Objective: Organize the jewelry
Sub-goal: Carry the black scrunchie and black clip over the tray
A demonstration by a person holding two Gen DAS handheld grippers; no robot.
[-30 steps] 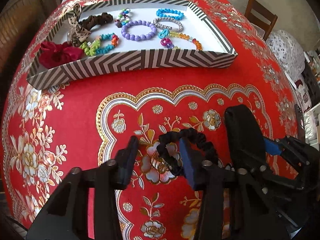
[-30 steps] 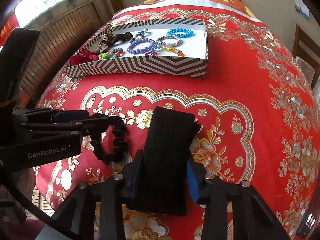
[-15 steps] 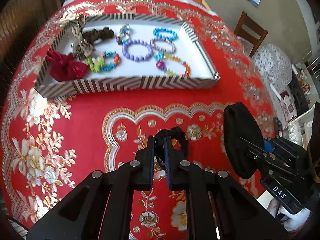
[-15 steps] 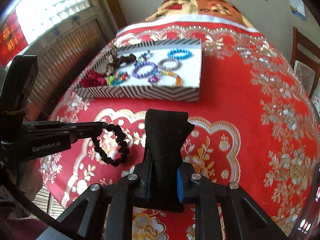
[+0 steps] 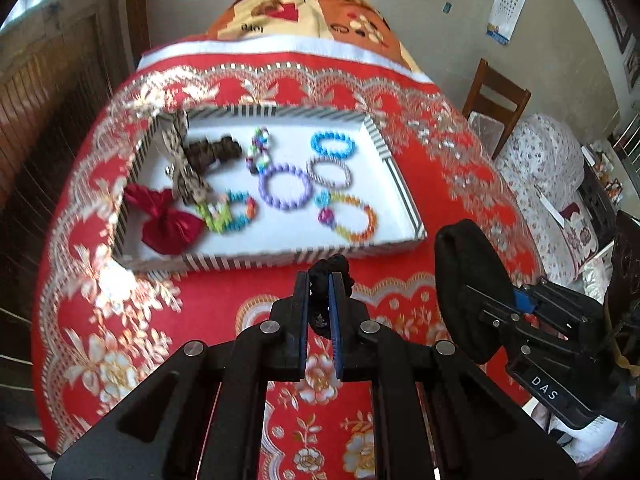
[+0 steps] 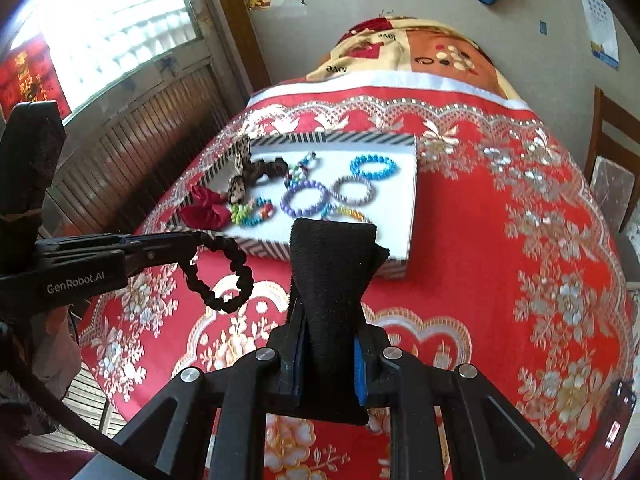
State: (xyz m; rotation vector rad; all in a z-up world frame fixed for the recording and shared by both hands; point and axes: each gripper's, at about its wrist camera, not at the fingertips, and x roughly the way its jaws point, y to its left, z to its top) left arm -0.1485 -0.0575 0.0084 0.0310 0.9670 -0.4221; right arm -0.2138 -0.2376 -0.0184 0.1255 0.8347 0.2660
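Left hand-held gripper (image 5: pixel 319 296) clamps black ruffled scrunchie (image 6: pixel 224 276); right pinches black headband (image 6: pixel 332 280)

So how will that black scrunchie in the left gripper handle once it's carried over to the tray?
Probably floppy: the scrunchie dangles as a sagging loop from the shut left gripper. Likely light and unlikely to slip, given its ruffled fabric. It should drop limp and stay put, not roll.

a home room: floral red tablecloth (image 5: pixel 132 312), wooden chair (image 5: pixel 498 100), wall calendar (image 5: pixel 507 0), shuttered window (image 6: pixel 108 28).
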